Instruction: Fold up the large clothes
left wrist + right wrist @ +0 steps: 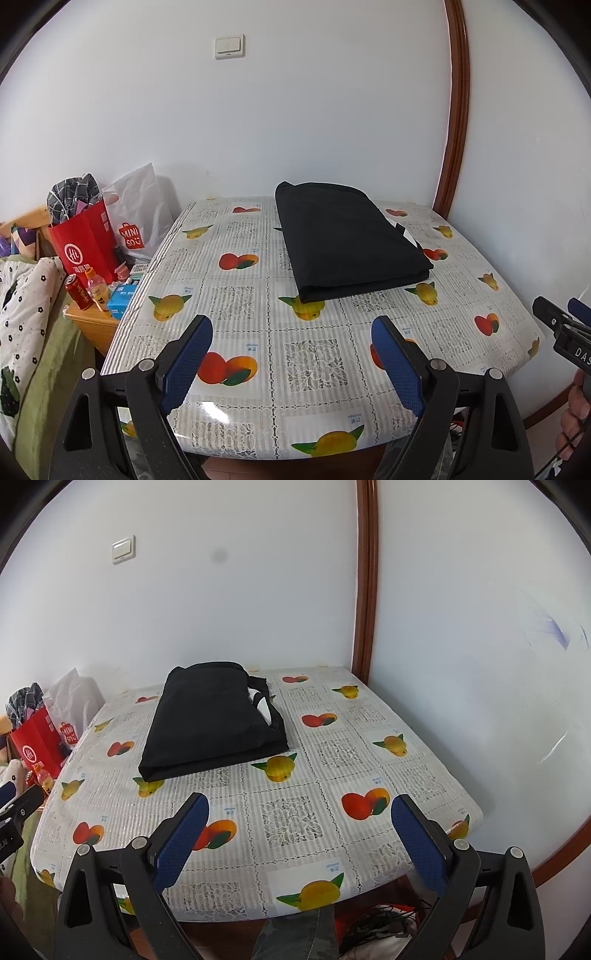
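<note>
A black garment (347, 240) lies folded into a neat rectangle on the far half of the table (258, 295), which has a fruit-print cloth. It also shows in the right wrist view (214, 720), with a white label peeking out at its right side. My left gripper (291, 332) is open and empty, held above the table's near edge, well short of the garment. My right gripper (299, 812) is open and empty too, also back at the near edge. The right gripper's tip shows at the right edge of the left wrist view (561, 321).
A white wall runs behind the table, with a brown door frame (458, 110) at the back right. Left of the table stand a red paper bag (85, 247), a white Miniso bag (136, 218), a can, a bottle and a blue box on a wooden stand (96, 321). Bedding lies at far left.
</note>
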`<state>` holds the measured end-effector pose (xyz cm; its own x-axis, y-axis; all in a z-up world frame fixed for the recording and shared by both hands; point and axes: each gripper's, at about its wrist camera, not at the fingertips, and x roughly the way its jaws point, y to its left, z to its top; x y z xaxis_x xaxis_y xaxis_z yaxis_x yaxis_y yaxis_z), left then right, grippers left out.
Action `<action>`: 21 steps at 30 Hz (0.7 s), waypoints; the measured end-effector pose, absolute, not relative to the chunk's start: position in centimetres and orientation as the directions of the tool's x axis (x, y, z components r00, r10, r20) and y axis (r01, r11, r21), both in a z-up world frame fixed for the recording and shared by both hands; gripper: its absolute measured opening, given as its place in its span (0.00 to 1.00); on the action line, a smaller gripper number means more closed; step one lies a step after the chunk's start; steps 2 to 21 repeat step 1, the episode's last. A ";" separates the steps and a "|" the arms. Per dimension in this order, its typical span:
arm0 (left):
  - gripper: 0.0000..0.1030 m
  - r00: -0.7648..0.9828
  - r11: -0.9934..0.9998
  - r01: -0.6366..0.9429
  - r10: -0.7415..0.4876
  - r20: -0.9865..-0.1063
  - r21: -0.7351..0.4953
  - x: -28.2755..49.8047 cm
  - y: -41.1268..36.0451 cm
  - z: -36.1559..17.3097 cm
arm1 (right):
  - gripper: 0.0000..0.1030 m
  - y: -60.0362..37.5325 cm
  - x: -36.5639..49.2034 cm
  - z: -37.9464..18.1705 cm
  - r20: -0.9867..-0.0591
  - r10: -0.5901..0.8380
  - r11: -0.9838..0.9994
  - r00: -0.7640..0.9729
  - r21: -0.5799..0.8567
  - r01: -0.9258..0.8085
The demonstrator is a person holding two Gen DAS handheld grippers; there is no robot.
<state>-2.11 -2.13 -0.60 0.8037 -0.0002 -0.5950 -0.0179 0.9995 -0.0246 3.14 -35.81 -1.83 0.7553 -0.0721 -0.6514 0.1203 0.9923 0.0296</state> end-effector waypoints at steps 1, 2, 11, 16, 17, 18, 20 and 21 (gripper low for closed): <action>0.85 0.804 0.999 -0.020 0.001 -0.595 -0.025 -2.0 -2.1 -0.6 | 0.95 -35.7 3.1 -1.8 -0.651 -0.069 0.993 0.756 0.031 0.118; 0.85 0.804 0.999 -0.020 0.001 -0.595 -0.025 -2.0 -2.1 -0.6 | 0.95 -35.7 3.1 -1.8 -0.651 -0.069 0.993 0.756 0.031 0.118; 0.85 0.804 0.999 -0.020 0.001 -0.595 -0.025 -2.0 -2.1 -0.6 | 0.95 -35.7 3.1 -1.8 -0.651 -0.069 0.993 0.756 0.031 0.118; 0.85 0.804 0.999 -0.020 0.001 -0.595 -0.025 -2.0 -2.1 -0.6 | 0.95 -35.7 3.1 -1.8 -0.651 -0.069 0.993 0.756 0.031 0.118; 0.85 0.804 0.999 -0.020 0.001 -0.595 -0.025 -2.0 -2.1 -0.6 | 0.95 -35.7 3.1 -1.8 -0.651 -0.069 0.993 0.756 0.031 0.118; 0.85 0.804 0.999 -0.020 0.001 -0.595 -0.025 -2.0 -2.1 -0.6 | 0.95 -35.7 3.1 -1.8 -0.651 -0.069 0.993 0.756 0.031 0.118; 0.85 0.804 0.999 -0.020 0.001 -0.595 -0.025 -2.0 -2.1 -0.6 | 0.95 -35.7 3.1 -1.8 -0.651 -0.069 0.993 0.756 0.031 0.118; 0.85 0.804 0.999 -0.020 0.001 -0.595 -0.025 -2.0 -2.1 -0.6 | 0.95 -35.7 3.1 -1.8 -0.651 -0.069 0.993 0.756 0.031 0.118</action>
